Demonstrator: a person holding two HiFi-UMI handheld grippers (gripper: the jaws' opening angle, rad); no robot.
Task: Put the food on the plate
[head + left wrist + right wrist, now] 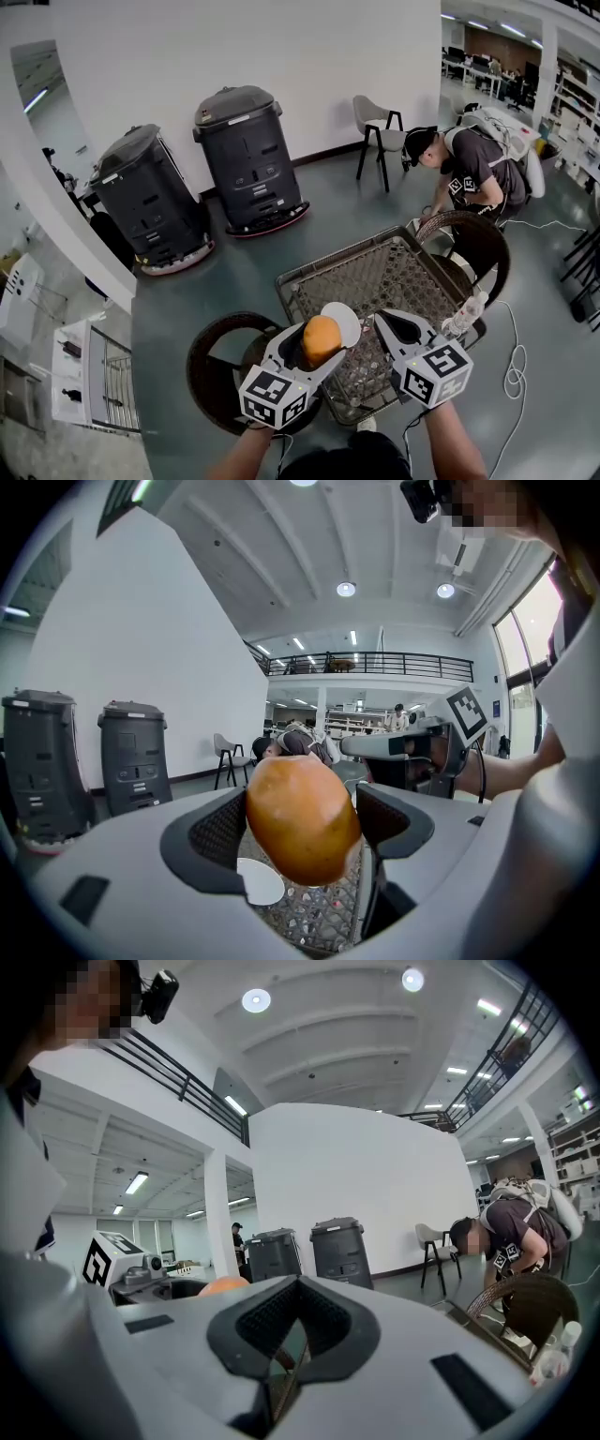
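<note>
An orange-brown bread roll [321, 338] [301, 819] is clamped between the jaws of my left gripper [323, 349] [302, 829], held above the near edge of the wicker table [375, 272]. A small white plate [343, 322] [259, 881] lies on that table just beyond and below the roll. My right gripper [387, 328] [291, 1330] hovers to the right of the left one, its jaws pressed together with nothing between them. The roll's top [223, 1285] peeks over the right gripper's body in the right gripper view.
Two dark wicker chairs [220, 370] [473, 239] flank the table. A plastic bottle [466, 315] stands at the table's right edge. A crouching person [473, 164] is behind it, near a grey chair [378, 127]. Two black wheeled machines [248, 159] [150, 202] stand by the wall.
</note>
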